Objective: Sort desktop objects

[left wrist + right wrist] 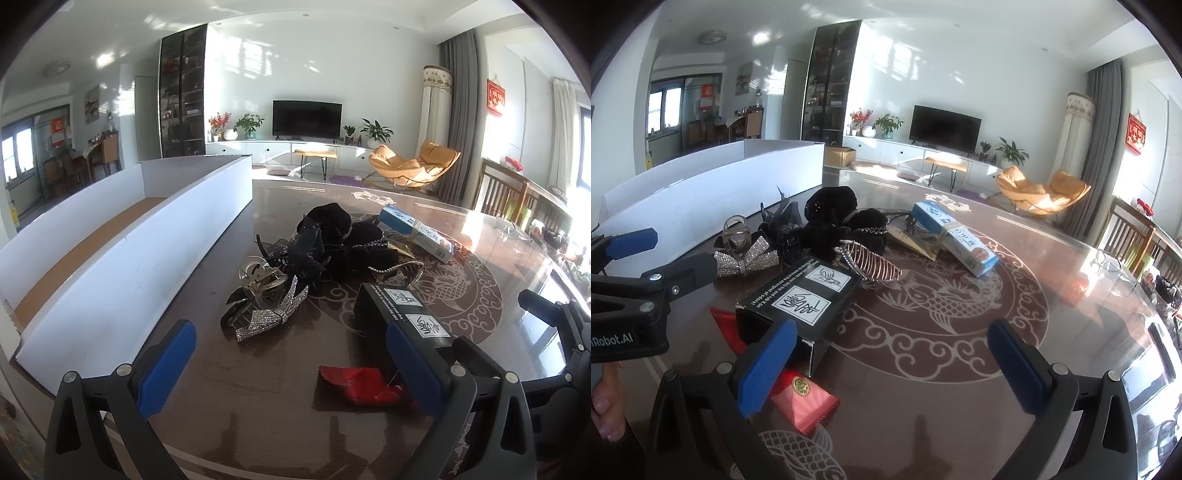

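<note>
Right claw [892, 363] open, black box [798, 295], hair clips [827, 236]

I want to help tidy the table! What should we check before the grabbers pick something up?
1. Left gripper open, nothing between its pads: ok.
2. Right gripper open, nothing between its pads: ok.
3. White tray has room for things: ok, its brown floor looks bare.
4. Black box easy to reach: ok, it lies close in front of both grippers.
5. Red packet free to lift: not ok, the black box lies partly on it.
6. Hair clips lying apart: not ok, they are heaped together.
</note>
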The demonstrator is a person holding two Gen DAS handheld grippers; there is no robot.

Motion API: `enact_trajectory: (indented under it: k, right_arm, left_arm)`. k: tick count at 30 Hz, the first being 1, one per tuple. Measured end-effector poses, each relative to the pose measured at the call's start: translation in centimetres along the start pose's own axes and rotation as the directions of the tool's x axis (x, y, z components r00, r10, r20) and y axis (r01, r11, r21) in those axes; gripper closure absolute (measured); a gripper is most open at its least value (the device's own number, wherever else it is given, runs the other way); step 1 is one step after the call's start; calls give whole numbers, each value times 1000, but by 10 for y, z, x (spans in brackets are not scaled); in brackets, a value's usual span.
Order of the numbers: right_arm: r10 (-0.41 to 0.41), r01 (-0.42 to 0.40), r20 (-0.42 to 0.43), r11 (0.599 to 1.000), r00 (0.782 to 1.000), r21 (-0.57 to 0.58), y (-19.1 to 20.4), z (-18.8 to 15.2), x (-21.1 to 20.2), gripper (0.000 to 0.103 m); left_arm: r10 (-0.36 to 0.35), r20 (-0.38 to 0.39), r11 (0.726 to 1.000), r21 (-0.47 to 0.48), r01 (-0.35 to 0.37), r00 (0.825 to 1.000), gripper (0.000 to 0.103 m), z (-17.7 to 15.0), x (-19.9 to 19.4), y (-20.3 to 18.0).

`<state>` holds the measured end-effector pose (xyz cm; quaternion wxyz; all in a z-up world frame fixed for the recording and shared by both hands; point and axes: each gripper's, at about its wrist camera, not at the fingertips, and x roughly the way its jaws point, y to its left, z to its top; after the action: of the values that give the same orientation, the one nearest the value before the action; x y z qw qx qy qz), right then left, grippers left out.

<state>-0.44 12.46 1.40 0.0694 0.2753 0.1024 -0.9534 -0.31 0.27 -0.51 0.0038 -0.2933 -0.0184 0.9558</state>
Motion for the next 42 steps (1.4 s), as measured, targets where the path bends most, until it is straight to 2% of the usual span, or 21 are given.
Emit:
enact_trajectory:
  k: [42]
  right_arm:
    - [13, -14, -25, 999, 1000, -30, 5, 0, 7, 0]
  left_arm:
    - [-12, -1, 1000, -2, 12, 1000, 0, 0, -4, -1]
